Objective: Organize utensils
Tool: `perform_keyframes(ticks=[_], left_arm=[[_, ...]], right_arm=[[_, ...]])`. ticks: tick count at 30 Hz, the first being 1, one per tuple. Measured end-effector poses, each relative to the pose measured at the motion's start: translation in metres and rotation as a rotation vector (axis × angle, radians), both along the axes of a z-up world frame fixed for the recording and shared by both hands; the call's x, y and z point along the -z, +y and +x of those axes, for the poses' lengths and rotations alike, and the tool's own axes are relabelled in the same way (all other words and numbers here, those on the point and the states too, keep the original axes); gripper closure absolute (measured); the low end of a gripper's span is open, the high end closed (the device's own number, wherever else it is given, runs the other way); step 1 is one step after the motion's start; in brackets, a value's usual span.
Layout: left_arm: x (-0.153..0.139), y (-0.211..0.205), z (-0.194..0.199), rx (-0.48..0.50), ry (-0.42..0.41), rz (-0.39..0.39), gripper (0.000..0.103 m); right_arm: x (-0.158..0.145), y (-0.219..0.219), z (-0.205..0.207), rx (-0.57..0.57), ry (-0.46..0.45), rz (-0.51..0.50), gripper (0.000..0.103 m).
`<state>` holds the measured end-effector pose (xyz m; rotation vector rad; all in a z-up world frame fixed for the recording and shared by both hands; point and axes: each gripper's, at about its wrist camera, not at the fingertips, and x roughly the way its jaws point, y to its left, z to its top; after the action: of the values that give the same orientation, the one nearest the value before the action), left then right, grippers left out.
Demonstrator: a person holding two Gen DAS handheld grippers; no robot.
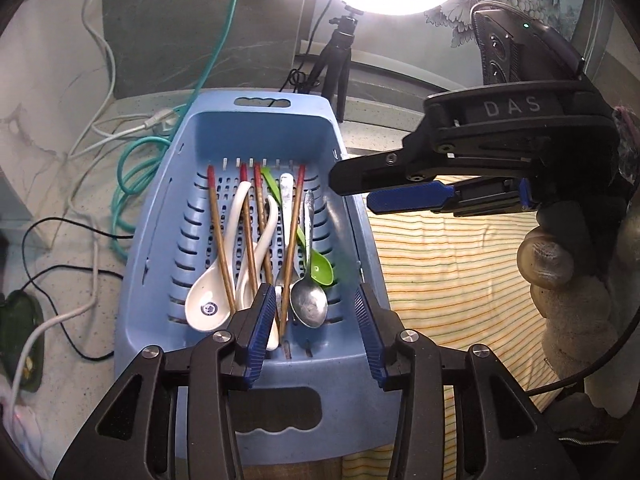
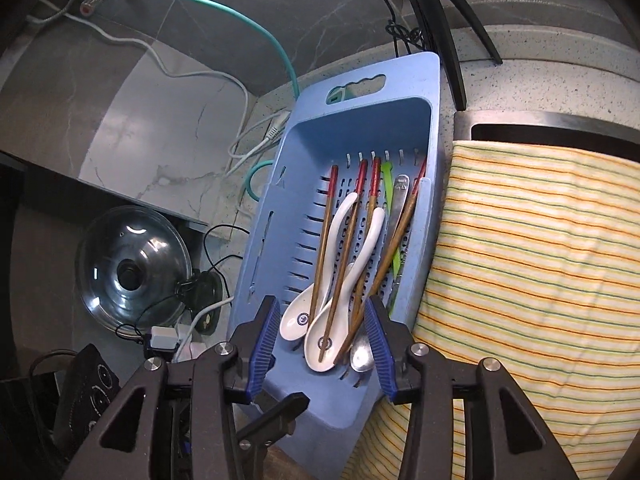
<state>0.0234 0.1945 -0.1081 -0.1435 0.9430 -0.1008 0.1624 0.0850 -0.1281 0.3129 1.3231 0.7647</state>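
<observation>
While cables [image 1: 100, 136] crowd the basket [image 1: 168, 240], both tongs [image 1: 316, 332] [image 2: 322, 344] gape wide, empty.

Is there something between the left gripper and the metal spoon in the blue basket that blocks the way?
Nothing visible blocks it. The left gripper is open above the blue basket, and the metal spoon lies uncovered between its fingers. A chopstick lies close beside the spoon's left edge.
</observation>
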Motion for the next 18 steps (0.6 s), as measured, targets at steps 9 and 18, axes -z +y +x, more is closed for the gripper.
perform_keyframes(ticks=[9, 18], left_arm=[[-0.012, -0.011, -0.011, -0.052, -0.016, 0.021, 0.051], [-0.031, -0.025, -0.020, -0.118, -0.049, 0.056, 0.034]], right_arm=[[-0.018, -0.026, -0.011, -0.027, -0.098, -0.025, 0.061], [-0.046, -0.051, -0.026, -0.058, -0.248, -0.054, 0.047]])
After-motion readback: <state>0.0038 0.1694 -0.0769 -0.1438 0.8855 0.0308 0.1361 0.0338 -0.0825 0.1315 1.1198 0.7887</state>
